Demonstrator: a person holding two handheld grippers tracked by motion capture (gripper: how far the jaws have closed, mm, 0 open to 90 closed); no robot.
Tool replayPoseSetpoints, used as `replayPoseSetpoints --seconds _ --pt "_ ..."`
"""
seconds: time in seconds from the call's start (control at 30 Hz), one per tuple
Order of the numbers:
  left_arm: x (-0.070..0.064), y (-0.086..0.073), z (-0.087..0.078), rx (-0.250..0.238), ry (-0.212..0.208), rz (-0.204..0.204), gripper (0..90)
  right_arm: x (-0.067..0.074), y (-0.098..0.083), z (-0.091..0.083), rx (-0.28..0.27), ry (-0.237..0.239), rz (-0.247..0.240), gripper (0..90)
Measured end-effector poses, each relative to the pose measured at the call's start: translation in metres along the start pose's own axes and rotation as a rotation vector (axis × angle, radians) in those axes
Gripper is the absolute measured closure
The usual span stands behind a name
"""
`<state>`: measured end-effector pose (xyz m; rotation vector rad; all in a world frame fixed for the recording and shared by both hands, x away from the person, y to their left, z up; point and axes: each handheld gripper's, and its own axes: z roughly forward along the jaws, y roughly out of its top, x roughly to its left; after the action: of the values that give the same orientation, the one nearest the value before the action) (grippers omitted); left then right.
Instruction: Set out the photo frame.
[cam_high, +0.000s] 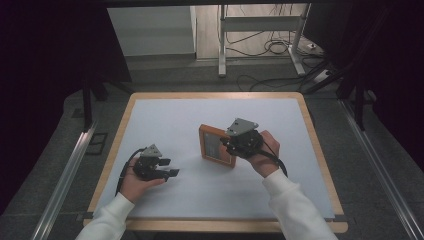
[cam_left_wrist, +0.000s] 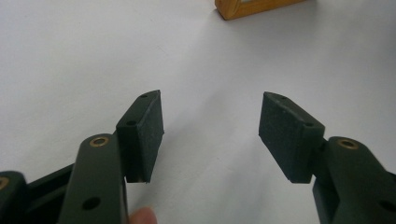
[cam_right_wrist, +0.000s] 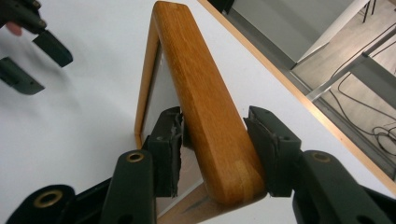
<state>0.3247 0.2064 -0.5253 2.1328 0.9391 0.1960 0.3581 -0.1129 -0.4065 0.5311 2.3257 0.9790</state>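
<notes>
right gripper (cam_right_wrist: 212, 149) clamped on one side rail of the wooden frame (cam_right_wrist: 205, 102), mid tabletop (cam_high: 165, 115) | left gripper (cam_left_wrist: 210, 135) jaws wide apart, nothing in them, well left of frame

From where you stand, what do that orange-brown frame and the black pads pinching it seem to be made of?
The frame looks like wood with a smooth, slightly glossy varnish: grain streaks run along its rounded edge. Its inner panel reflects like glass or a mirror, though I can't tell which. The pads of the right hand-held gripper look like matte rubber or foam, with one frayed edge; the arms behind them look like hard black plastic.
</notes>
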Motion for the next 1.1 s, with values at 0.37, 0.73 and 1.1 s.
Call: replayPoseSetpoints --seconds 0.37,0.73,1.1 --pt "-0.001 0.001 -0.001 -0.009 0.001 0.004 38.6 -0.018 -0.003 0.013 0.003 -0.016 0.079 48.8" --pt "-0.002 0.001 -0.002 -0.028 0.009 0.016 36.2 -0.039 -0.011 0.031 0.019 -0.045 0.159 41.2" --pt "-0.002 0.001 -0.002 -0.03 0.01 0.012 34.8 -0.043 -0.016 0.036 0.019 -0.056 0.174 37.6"
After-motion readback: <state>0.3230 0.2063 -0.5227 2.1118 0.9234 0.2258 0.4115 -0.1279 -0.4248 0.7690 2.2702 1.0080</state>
